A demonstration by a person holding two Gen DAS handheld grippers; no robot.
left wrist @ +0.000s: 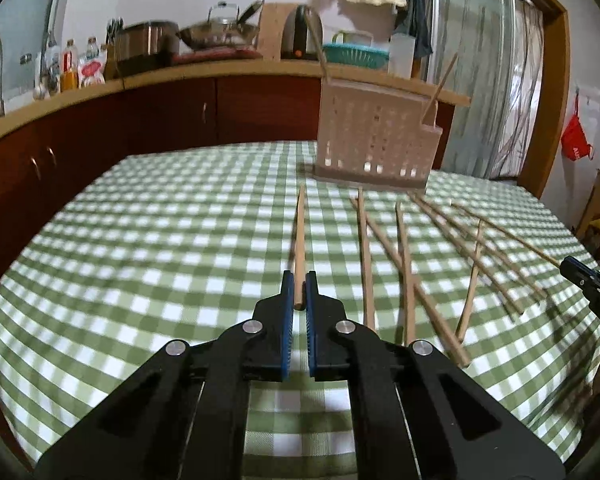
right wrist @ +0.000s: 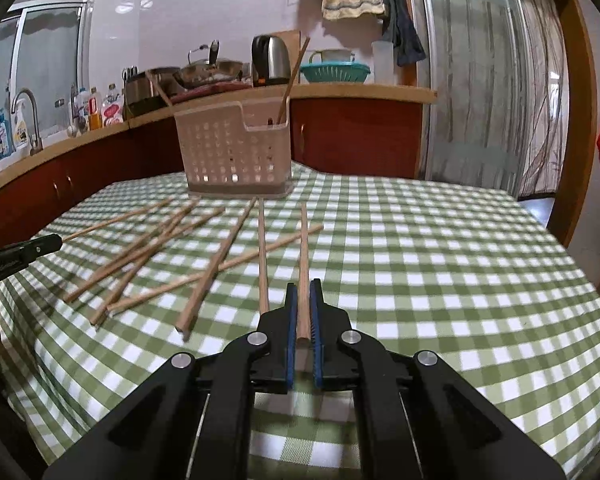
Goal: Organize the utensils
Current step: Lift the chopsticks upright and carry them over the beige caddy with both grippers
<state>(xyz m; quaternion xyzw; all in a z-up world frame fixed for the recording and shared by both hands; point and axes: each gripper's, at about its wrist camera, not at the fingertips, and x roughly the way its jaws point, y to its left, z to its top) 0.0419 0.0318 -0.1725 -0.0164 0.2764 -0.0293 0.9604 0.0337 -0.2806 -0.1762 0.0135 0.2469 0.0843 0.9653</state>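
Note:
In the left wrist view my left gripper point(left wrist: 299, 277) is shut on the near end of a wooden chopstick point(left wrist: 300, 232) that points toward the pale perforated utensil basket point(left wrist: 376, 140). Several loose chopsticks point(left wrist: 404, 264) lie crisscrossed on the green checked tablecloth point(left wrist: 160, 240) to its right. My right gripper point(right wrist: 303, 286) is shut on another chopstick point(right wrist: 303, 248), also aimed at the basket point(right wrist: 236, 152). Two chopsticks point(right wrist: 294, 76) stand inside the basket. Each gripper shows at the edge of the other's view: the right gripper point(left wrist: 574, 267) and the left gripper point(right wrist: 52, 243).
Behind the table runs a wooden kitchen counter point(right wrist: 340, 90) with a kettle point(right wrist: 270, 60), pans, a teal colander point(right wrist: 334, 72) and bottles. A faucet point(right wrist: 26, 116) stands far left. Glass sliding doors point(right wrist: 480, 80) lie to the right.

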